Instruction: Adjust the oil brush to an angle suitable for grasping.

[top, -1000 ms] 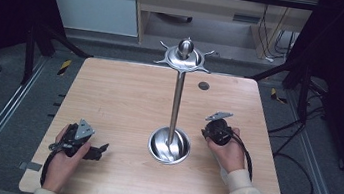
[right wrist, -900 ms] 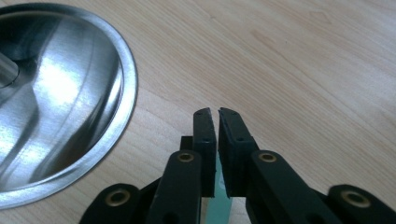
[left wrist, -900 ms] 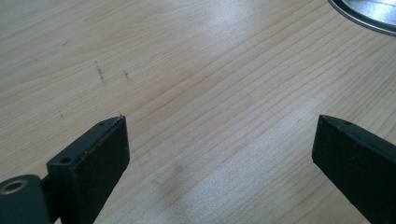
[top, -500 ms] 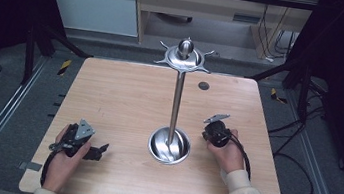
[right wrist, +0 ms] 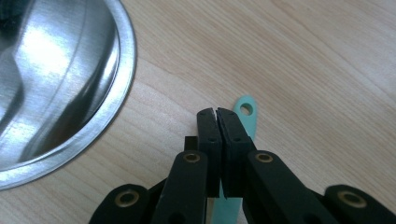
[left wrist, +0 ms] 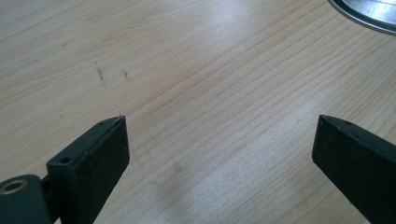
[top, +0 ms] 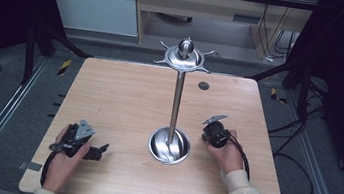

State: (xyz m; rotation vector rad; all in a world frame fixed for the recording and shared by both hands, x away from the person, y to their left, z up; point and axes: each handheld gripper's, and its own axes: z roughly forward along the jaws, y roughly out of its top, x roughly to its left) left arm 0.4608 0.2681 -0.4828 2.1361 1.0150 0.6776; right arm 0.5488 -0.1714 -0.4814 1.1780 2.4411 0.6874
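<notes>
Black left gripper (left wrist: 219, 140) fingers spread wide, empty, above table (left wrist: 187, 70). Right gripper (right wrist: 217, 114) fingers pinched on green strip (right wrist: 246, 109), silver base (right wrist: 60, 88) at 10 o'clock.

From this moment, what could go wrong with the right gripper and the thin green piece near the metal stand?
1. The right gripper has its jaws closed above the thin green strip, which lies flat on the table. A flat piece like this may slip away or be pushed instead of gripped.
2. The stand's round base is close beside the gripper; a sideways move might knock the tall stand, which could wobble.
</notes>
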